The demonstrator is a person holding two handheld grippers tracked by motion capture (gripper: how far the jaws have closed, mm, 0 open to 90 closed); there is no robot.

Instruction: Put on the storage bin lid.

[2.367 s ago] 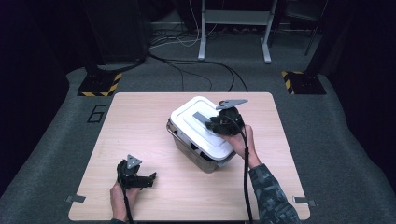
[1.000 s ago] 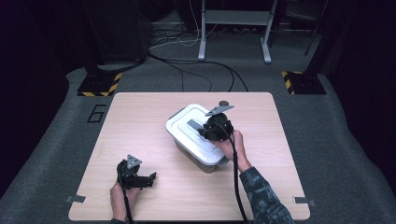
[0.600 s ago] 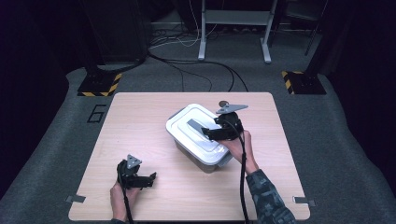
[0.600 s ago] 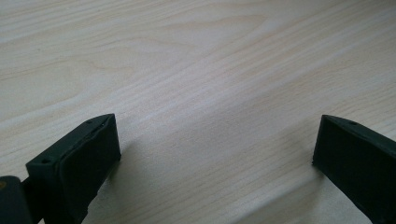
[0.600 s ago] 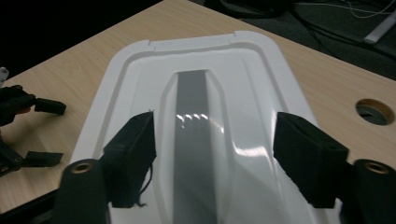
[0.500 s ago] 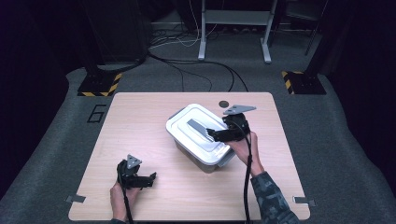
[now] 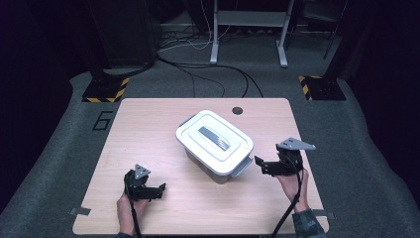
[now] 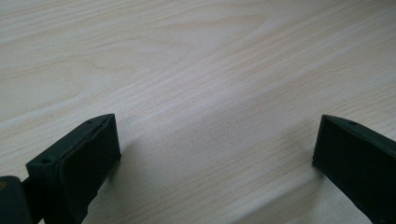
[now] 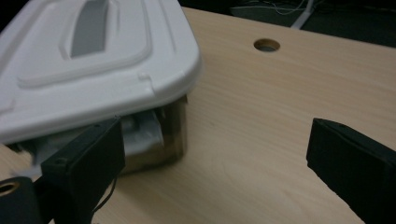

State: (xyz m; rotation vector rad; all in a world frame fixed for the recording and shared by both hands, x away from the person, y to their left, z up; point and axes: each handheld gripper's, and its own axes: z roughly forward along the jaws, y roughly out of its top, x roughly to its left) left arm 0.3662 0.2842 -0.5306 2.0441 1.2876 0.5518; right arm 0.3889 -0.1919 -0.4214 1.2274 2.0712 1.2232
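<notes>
Box (image 7: 214,143), white lid on, sits mid-counter (image 7: 148,129), turned at an angle. Right gripper (image 7: 261,165) near the counter's right edge, just beside the box's near-right corner, clear of it; jaws have just been opening, now wide, nothing between them. Left gripper (image 7: 159,189) low at the near-left, well apart from the box, jaws wide over bare wood, holding nothing.

We see the lidded box (image 7: 214,145) near the middle of the desk (image 7: 148,129), its lid on it. The cable hole (image 7: 237,110) lies beyond it, near the far edge. Our right gripper (image 7: 261,165) is just right of the box's near corner; our left gripper (image 7: 157,191) sits at the near left, well apart from it.
</notes>
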